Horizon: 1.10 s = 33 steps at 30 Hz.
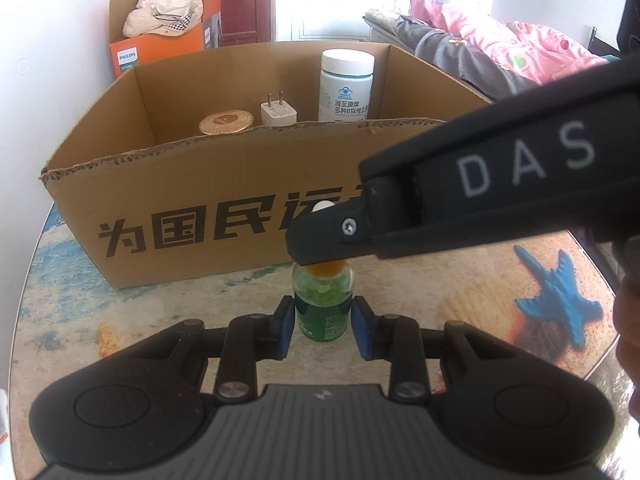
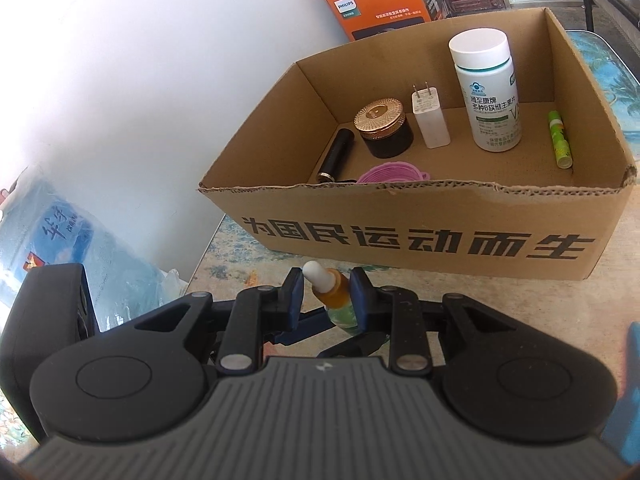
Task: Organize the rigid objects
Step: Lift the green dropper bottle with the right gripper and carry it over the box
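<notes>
A small dropper bottle (image 1: 322, 312) holds green liquid and has an orange collar and a white rubber bulb (image 2: 313, 270). It stands in front of an open cardboard box (image 1: 200, 184). My left gripper (image 1: 322, 314) is shut on the bottle's body, one blue pad on each side. My right gripper (image 2: 326, 286) comes in from the right around the bottle's top. Its right pad (image 2: 358, 300) touches the collar and its left pad stands a little off. In the left wrist view one right finger (image 1: 340, 236) hides the collar. Whether the bottle rests on the table I cannot tell.
The box (image 2: 400, 208) holds a white supplement bottle (image 2: 490, 96), a plug charger (image 2: 430, 120), a gold-lidded jar (image 2: 384, 128), a black tube (image 2: 336, 156), a pink item (image 2: 390, 172) and a green stick (image 2: 560, 140). Behind it stands an orange carton (image 2: 360, 12). A blue water jug (image 2: 80, 232) lies left.
</notes>
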Motion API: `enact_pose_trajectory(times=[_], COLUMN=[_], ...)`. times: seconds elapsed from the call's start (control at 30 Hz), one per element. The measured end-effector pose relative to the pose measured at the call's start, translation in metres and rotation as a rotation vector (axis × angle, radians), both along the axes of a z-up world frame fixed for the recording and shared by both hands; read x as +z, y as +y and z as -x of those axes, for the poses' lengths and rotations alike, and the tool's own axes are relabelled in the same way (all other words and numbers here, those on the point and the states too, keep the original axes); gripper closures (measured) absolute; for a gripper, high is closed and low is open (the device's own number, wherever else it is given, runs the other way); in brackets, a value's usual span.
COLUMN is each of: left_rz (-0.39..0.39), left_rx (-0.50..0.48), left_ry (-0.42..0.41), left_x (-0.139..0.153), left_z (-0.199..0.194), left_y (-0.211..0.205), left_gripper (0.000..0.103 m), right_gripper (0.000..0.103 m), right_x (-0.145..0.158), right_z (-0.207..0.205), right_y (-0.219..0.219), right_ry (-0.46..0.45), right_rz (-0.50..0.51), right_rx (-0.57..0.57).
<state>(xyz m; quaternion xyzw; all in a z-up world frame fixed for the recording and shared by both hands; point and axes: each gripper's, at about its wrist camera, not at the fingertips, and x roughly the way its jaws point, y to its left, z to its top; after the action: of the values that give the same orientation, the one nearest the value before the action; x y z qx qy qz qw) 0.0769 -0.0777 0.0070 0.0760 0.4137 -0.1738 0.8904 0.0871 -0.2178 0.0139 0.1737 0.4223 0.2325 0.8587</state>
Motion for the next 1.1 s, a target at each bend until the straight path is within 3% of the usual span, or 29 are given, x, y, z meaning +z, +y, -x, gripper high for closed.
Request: enact_pose_trajectory(times=[0.27, 0.4, 0.57, 0.8, 0.93, 1.1], left_rz=[-0.003, -0.01, -0.043, 0.036, 0.068, 0.102], left_rx=[-0.019, -0.034, -0.049, -0.075, -0.092, -0.097], left_ry=[-0.018, -0.041, -0.138, -0.213, -0.165, -0.023], left_x=[-0.002, 0.011, 0.057, 0.117, 0.12, 0.094], left_z=[0.005, 0.012, 0.023, -0.008, -0.051, -0.109], left_y=[-0.001, -0.001, -0.004, -0.008, -0.022, -0.037], left_gripper=[0.071, 0.071, 0.071, 0.072, 0.072, 0.072], right_gripper=[0.08, 0.081, 0.081, 0.081, 0.081, 0.081], right_x=[-0.005, 0.006, 0.047, 0.117, 0.126, 0.101], right_z=[-0.003, 0.003, 0.012, -0.007, -0.04, -0.088], right_y=[0.002, 0.0, -0.004, -0.021, -0.034, -0.057], right_ry=[-0.011, -0.03, -0.103, -0.244, -0.248, -0.157], right_rz=[0.045, 0.041, 0.012, 0.004, 0.033, 0.047], right_rx=[0.015, 0.021, 0.041, 0.052, 0.032, 0.001])
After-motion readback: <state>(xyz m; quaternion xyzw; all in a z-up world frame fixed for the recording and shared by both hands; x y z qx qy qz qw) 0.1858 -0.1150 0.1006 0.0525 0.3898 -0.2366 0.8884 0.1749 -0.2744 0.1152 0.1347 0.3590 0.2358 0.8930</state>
